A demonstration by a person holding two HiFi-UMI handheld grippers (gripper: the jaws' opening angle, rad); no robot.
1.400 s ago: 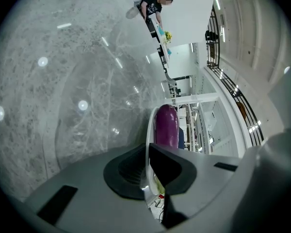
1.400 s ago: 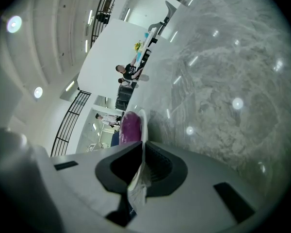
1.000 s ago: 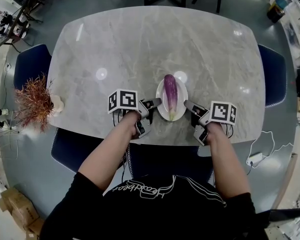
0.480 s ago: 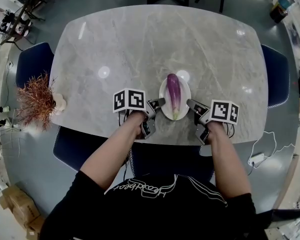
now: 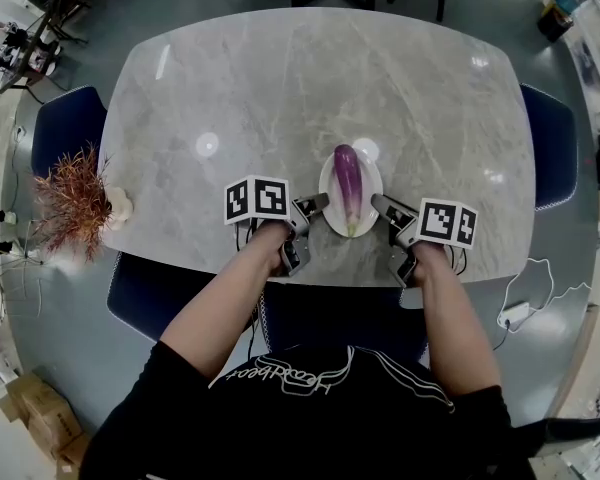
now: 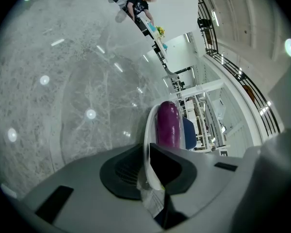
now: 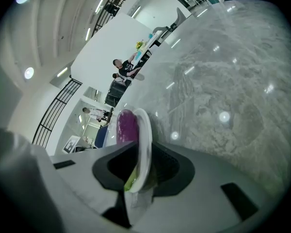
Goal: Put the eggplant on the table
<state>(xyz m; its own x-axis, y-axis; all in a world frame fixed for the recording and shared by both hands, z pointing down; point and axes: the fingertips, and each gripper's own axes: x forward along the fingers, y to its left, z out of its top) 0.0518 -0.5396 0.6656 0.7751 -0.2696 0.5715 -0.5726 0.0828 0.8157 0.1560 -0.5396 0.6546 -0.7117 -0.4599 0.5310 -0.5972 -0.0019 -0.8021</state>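
1. Little has shifted in the last second: in the head view the white plate [image 5: 371, 182] and both grippers sit a touch further right than before, and over the last half second they hardly move.
2. Marble table [image 5: 280, 88]: broad bare top beyond the plate, so there is plenty of room to set down. The plate hangs or rests near the person's edge; no view shows which.
3. White plate: gripped at two opposite rim points. Judged step: carrying or settling the plate with its load. To do it well, keep both hands level, lower them together, and let go only once the base is flat on the marble.
4. Eggplant [image 5: 348, 180]: lies lengthwise along the plate, green stem end toward the person, loose and ungripped. Any tilt would likely roll it off.
5. Left gripper [image 5: 318, 205]: jaws pinched on the plate's left rim, which the left gripper view shows edge-on between them [image 6: 147, 130].
6. Right gripper [image 5: 380, 204]: jaws likewise clamped on the right rim [image 7: 146, 140], with the eggplant [image 7: 126, 125] just beyond it.
7. Surroundings: blue chairs at the left [image 5: 65, 128], at the right [image 5: 550, 148] and at the near side [image 5: 150, 288], all off the work area.
8. Dried reddish plant [image 5: 72, 203] at the table's left edge, well apart from the plate.
9. White cable [image 5: 515, 313] on the floor to the right. Nothing stands in the plate's path.
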